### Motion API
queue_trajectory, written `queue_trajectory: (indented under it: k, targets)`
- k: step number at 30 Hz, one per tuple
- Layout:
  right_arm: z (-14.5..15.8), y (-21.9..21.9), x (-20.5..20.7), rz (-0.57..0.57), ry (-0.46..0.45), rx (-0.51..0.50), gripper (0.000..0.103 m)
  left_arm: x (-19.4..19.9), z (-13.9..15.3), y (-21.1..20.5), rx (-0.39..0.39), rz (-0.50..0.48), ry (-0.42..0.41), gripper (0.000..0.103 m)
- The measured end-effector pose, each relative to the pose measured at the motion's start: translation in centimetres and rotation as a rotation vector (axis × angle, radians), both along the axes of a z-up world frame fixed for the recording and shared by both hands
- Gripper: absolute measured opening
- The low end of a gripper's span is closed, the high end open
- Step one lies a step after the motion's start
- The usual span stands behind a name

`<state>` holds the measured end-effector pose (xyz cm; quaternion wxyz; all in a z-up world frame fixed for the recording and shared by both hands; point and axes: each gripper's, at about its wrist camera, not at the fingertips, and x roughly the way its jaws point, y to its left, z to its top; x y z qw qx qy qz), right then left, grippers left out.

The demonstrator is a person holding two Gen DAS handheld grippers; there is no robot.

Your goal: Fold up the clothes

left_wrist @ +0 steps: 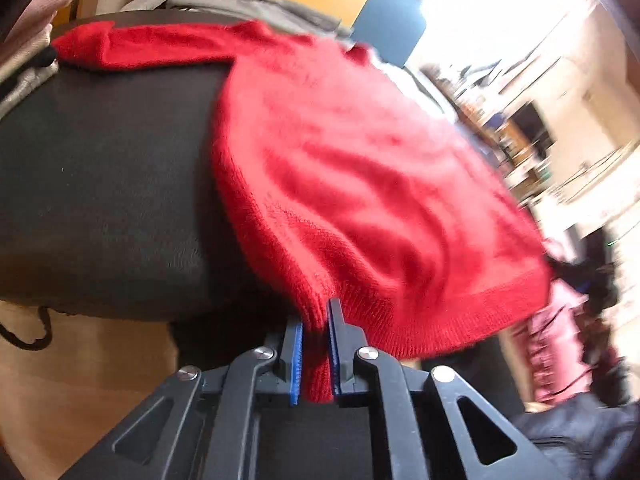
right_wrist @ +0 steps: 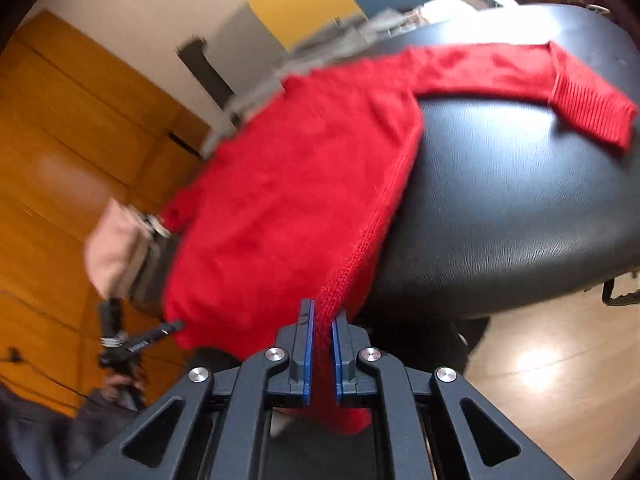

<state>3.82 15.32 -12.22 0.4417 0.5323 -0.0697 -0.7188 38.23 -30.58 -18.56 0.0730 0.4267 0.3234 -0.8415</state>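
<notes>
A red knit sweater (left_wrist: 360, 176) lies over the edge of a black padded table (left_wrist: 100, 184). My left gripper (left_wrist: 316, 316) is shut on one corner of its ribbed hem, red cloth bunched between the blue pads. In the right wrist view the same sweater (right_wrist: 288, 200) hangs off the black table (right_wrist: 520, 208), one sleeve with a ribbed cuff (right_wrist: 588, 116) stretched flat across the top. My right gripper (right_wrist: 322, 312) is shut on the other hem corner, along the side seam. The left gripper (right_wrist: 136, 344) also shows in this view, at the sweater's lower left.
Grey clothes (left_wrist: 256, 8) are piled at the table's far edge, grey clothes (right_wrist: 320, 56) behind the sweater. A wooden floor (right_wrist: 540, 360) lies below the table and orange wood panelling (right_wrist: 60, 160) stands on the left. A pink garment (left_wrist: 556, 344) and cluttered shelves sit at the right.
</notes>
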Motion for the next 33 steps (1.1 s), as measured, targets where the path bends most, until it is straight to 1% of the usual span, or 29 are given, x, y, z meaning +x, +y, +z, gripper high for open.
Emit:
queue_trajectory:
  k: [2, 4, 5, 6, 7, 8, 10, 13, 16, 18, 21, 23, 24, 26, 28, 30, 33]
  targets:
    - [-0.1, 0.8, 0.1, -0.022, -0.007, 0.038, 0.008, 0.4, 0.0, -0.2, -0.001, -0.01, -0.017, 0.009]
    - [-2.2, 0.6, -0.8, -0.049, -0.046, 0.119, 0.008, 0.4, -0.6, -0.3, -0.011, -0.006, -0.063, 0.009]
    - [-3.3, 0.7, -1.0, -0.07, -0.051, 0.157, 0.008, 0.4, -1.1, -0.4, -0.014, -0.001, -0.089, 0.01]
    - [-4.3, 0.8, -1.2, -0.091, -0.059, 0.187, 0.008, 0.6, -1.4, -0.6, -0.026, 0.014, -0.115, 0.015]
    - [-5.0, 1.1, -1.4, -0.112, -0.073, 0.183, 0.011, 0.9, -1.6, -1.0, -0.041, 0.035, -0.136, 0.017]
    - [-5.2, 1.3, -1.5, -0.134, -0.076, 0.189, 0.011, 1.2, -1.7, -1.4, -0.041, 0.046, -0.145, 0.018]
    - [-5.5, 1.6, -1.7, -0.173, -0.076, 0.199, 0.011, 2.1, -1.0, -2.1, -0.049, 0.077, -0.137, 0.019]
    - [-3.5, 0.6, -1.1, -0.18, 0.021, 0.209, 0.011, 2.6, 0.7, -3.3, -0.079, 0.128, -0.098, 0.019]
    - [-1.2, -2.3, -0.1, -0.124, 0.134, 0.211, 0.011, 1.4, 2.5, -3.3, -0.156, 0.125, -0.04, 0.021]
    - [0.1, -5.0, 0.5, -0.067, 0.209, 0.214, 0.011, -0.3, 3.3, -2.7, -0.217, 0.085, -0.01, 0.022]
    - [1.0, -9.5, 1.6, 0.031, 0.301, 0.229, 0.011, -3.9, 3.2, -1.4, -0.259, 0.009, 0.014, 0.023]
    - [0.5, -11.7, 1.9, 0.079, 0.337, 0.268, 0.012, -6.6, 2.5, -1.2, -0.276, -0.022, 0.006, 0.023]
    - [0.2, -12.7, 2.1, 0.101, 0.352, 0.286, 0.012, -7.3, 2.2, -1.2, -0.282, -0.028, 0.001, 0.023]
    - [-0.7, -14.1, 2.1, 0.125, 0.355, 0.317, 0.012, -7.5, 2.0, -1.1, -0.288, -0.023, -0.014, 0.023]
    - [-1.9, -14.5, 2.0, 0.128, 0.362, 0.365, 0.012, -7.8, 1.7, -1.0, -0.294, -0.018, -0.028, 0.023]
    - [-2.9, -14.2, 1.8, 0.123, 0.348, 0.398, 0.012, -8.0, 1.5, -1.0, -0.301, -0.012, -0.042, 0.024]
    - [-3.0, -13.8, 1.7, 0.106, 0.335, 0.382, 0.012, -8.4, 1.1, -0.9, -0.31, -0.005, -0.064, 0.023]
